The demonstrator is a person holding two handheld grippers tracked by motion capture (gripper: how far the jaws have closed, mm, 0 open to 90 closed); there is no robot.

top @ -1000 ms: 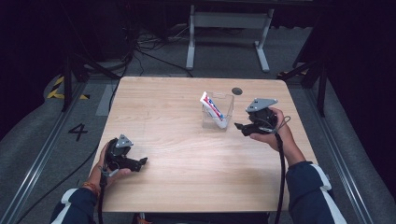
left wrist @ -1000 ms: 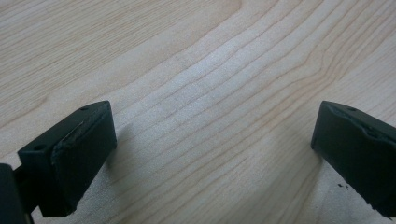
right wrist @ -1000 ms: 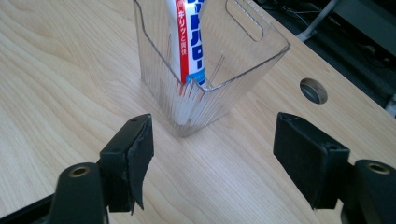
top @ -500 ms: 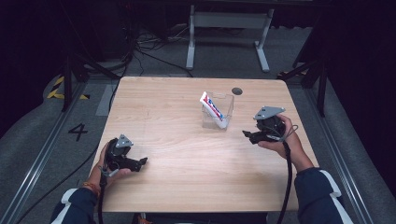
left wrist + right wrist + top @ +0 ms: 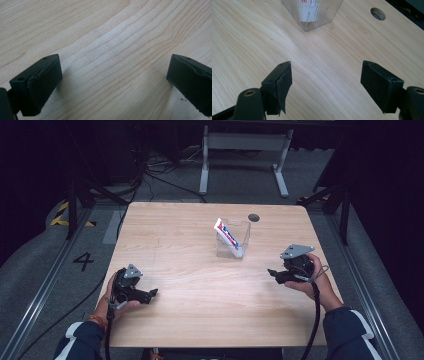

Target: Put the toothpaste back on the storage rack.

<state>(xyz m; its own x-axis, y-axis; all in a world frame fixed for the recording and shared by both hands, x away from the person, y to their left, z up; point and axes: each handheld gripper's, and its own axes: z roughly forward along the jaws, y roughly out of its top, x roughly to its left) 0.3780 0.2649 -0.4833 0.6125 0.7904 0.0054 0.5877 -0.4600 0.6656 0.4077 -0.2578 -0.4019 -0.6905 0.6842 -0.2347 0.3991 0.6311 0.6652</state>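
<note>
Lab: floor rails (image 5: pixel 47 285), cables (image 5: pixel 160 175)

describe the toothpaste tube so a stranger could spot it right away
Start at the wooden table and find the dark round hole near its far edge. Just nearer stands a clear ribbed cup. The toothpaste tube leans inside it: white with red and blue print, the one colourful item.
</note>
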